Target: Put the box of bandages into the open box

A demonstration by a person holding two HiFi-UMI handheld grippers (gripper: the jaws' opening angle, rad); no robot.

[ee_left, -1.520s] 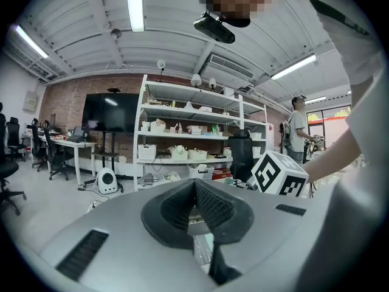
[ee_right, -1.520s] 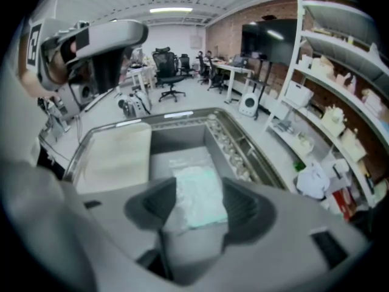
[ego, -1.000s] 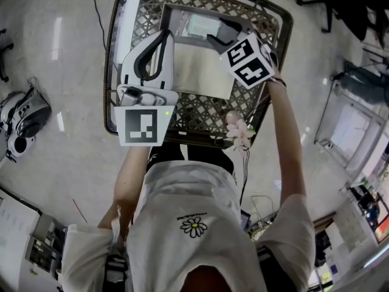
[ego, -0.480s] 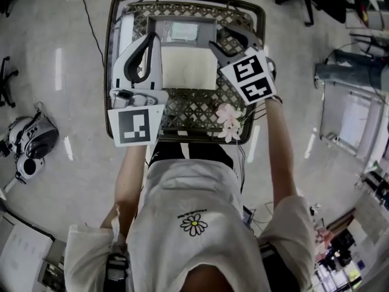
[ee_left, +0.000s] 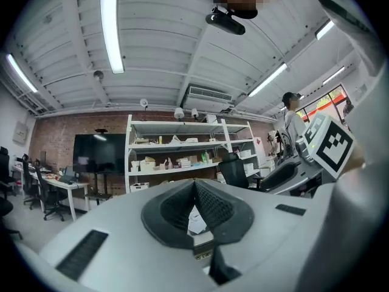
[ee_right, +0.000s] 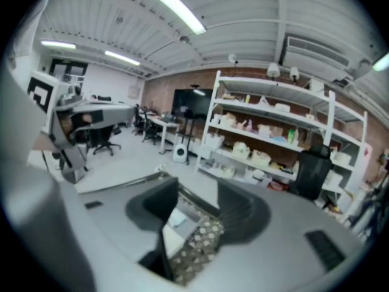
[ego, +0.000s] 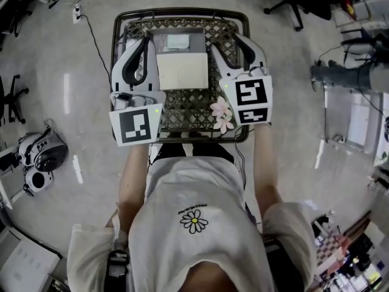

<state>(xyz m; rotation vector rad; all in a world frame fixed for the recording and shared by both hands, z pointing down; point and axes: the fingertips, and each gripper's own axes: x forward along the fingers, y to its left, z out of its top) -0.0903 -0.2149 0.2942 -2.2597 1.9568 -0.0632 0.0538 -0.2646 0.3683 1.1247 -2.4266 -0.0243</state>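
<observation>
The open box (ego: 159, 44) is grey and lies in a lattice basket (ego: 188, 105), its white lid (ego: 182, 72) folded toward me. Inside it lies a small pale box of bandages (ego: 178, 41). My left gripper (ego: 148, 40) hovers over the basket's left side; its fingertips meet and nothing is between them. My right gripper (ego: 228, 41) is over the right side, beside the open box, its jaws wide apart and closing with nothing between them. In the right gripper view the gripper (ee_right: 194, 202) frames the lattice (ee_right: 203, 251) and a corner of the box (ee_right: 177, 221). The left gripper (ee_left: 194, 184) points up at the room.
A pink artificial flower (ego: 220, 114) sits on the basket's front rim. Pale floor surrounds the basket, with a cable (ego: 97, 41) at the left, a round grey appliance (ego: 39, 160) further left and chairs at the edges. Shelving (ee_right: 273, 139) shows in both gripper views.
My right gripper has drawn back from over the open box to the basket's right side, turning its marker cube square to me. The left gripper has hardly moved.
</observation>
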